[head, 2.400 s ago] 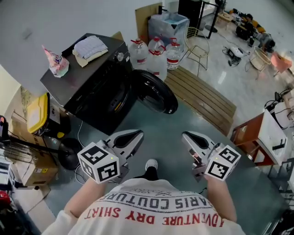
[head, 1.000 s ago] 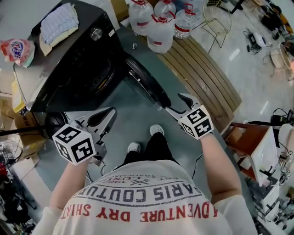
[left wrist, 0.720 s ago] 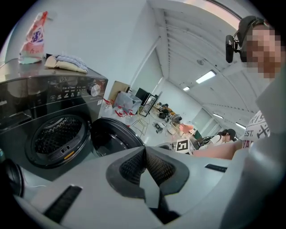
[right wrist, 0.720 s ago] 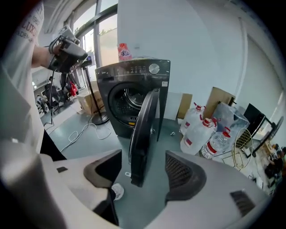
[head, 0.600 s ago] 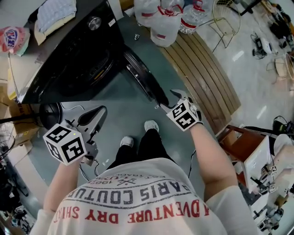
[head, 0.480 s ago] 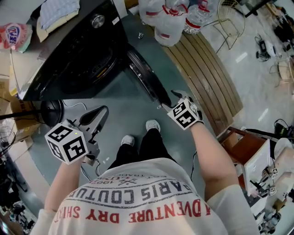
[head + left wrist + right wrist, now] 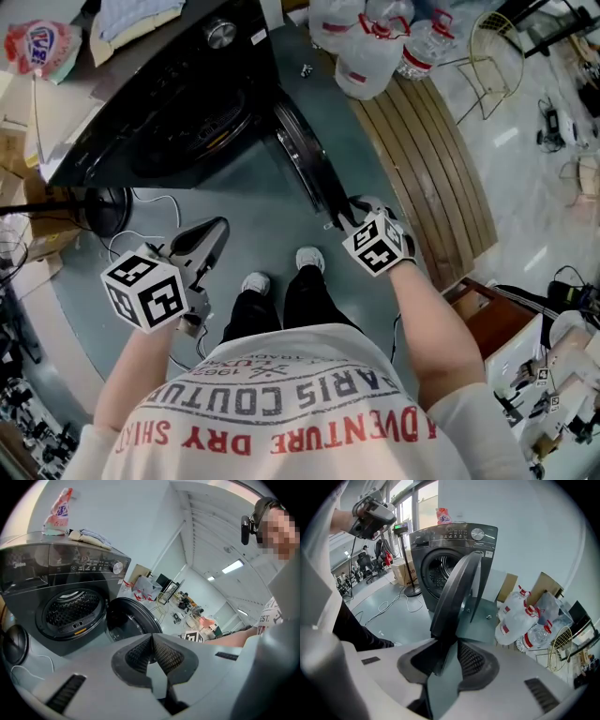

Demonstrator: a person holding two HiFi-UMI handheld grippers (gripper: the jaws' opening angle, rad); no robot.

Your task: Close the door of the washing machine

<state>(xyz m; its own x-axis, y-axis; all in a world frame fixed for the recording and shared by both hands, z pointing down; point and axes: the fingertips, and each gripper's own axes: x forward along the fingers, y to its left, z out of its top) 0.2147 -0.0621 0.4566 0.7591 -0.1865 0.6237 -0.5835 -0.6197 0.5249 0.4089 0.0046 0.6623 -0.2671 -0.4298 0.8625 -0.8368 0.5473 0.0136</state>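
My right gripper (image 7: 347,214) has just been closing, and its jaws now pinch the free rim of the door (image 7: 302,161). My left gripper (image 7: 214,232) hangs empty, jaws pressed together, in front of the washing machine (image 7: 178,94). The door stands wide open, swung out from the machine's front. I judge the grip made, with the whole swing and the latching still to do.
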